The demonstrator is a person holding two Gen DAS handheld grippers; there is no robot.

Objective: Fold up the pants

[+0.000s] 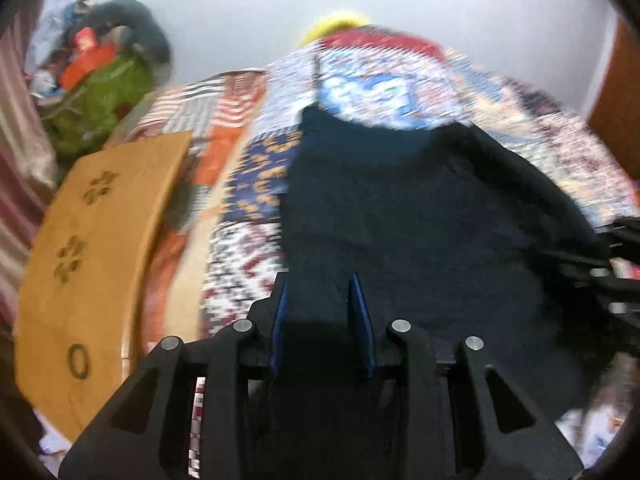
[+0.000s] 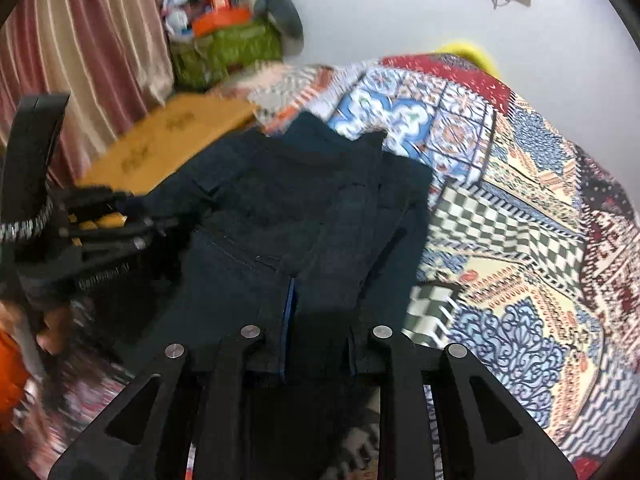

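Currently both claws, left (image 1: 320, 300) and right (image 2: 320, 320), clamped on near edge of dark navy denim pants (image 2: 304, 208) spread on patchwork bedspread (image 2: 520, 208). Probably gripping paired corners to carry fold over evenly.

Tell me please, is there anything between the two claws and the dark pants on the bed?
Nothing visible. The left claw and the right claw are both already at the dark navy pants, which lie on the patchwork bedspread; their near edge reaches each claw's fingers.
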